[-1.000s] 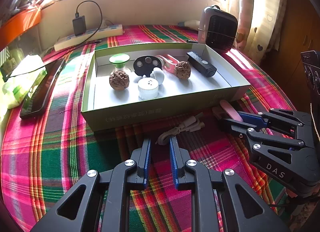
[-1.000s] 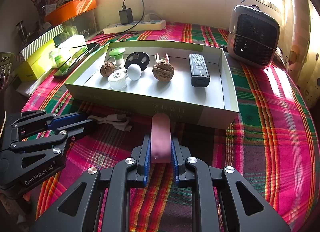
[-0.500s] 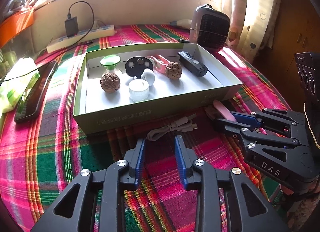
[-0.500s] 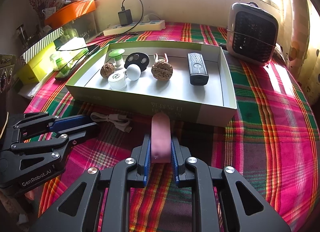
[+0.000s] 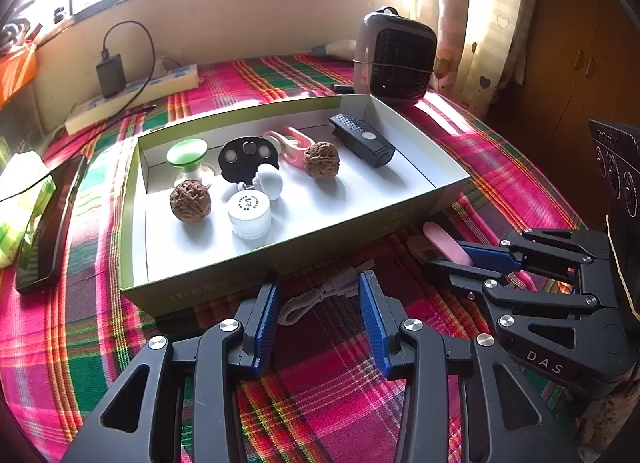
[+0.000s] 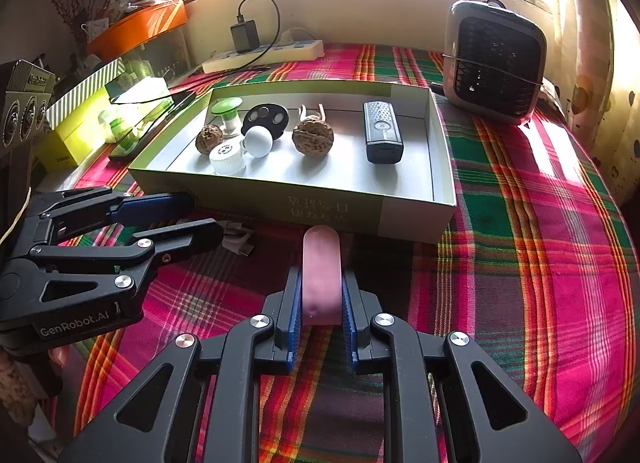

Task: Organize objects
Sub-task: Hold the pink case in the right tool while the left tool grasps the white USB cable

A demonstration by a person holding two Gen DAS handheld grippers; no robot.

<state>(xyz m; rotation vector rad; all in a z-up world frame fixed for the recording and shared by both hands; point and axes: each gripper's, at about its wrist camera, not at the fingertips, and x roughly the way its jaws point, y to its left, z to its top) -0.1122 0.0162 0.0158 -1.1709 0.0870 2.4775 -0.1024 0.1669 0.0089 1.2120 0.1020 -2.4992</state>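
Observation:
A shallow green box on the plaid cloth holds two walnuts, a white cap, a black remote and other small items. My left gripper is open, its jaws on either side of a coiled white cable lying in front of the box. My right gripper is shut on a pink oblong piece and holds it just in front of the box's near wall. The right gripper also shows in the left wrist view.
A dark heater stands behind the box at the right. A power strip with charger lies by the back wall. A black phone, yellow boxes and an orange tray are to the left.
My left gripper has opened wider and moved forward over the white cable. My right gripper holds the pink piece almost still.

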